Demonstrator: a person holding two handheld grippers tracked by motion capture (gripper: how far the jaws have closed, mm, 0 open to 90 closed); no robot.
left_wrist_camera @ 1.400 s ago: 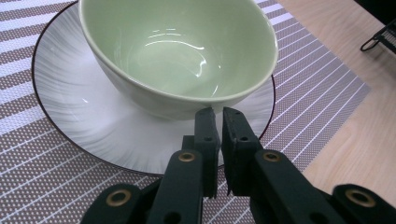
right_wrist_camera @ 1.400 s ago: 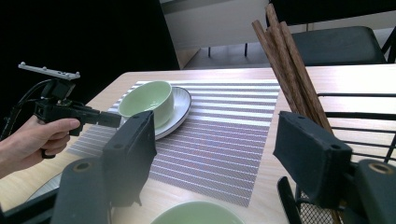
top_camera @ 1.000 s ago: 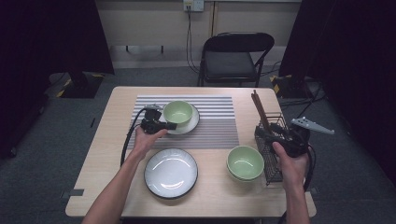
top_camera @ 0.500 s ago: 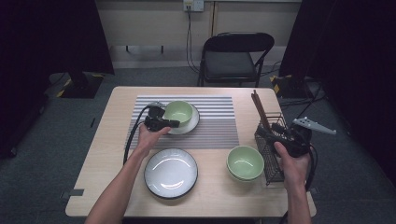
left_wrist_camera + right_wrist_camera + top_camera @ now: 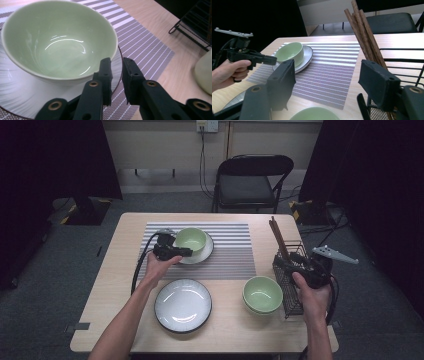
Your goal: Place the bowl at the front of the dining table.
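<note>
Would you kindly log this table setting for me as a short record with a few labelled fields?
Surface: wooden table with a striped placemat
On the mat: green bowl standing on a white plate
Near edge: empty plate and second green bowl, both off the mat
Right side: wire rack holding brown chopsticks
Left gripper: at the plate's rim, jaws just opened a little, a narrow gap, nothing between them
Right gripper: jaws wide apart, empty, beside the rack

Bare striped mat [image 5: 227,255] lies open between the plated bowl [image 5: 190,240] and the wire rack [image 5: 290,280]
</note>
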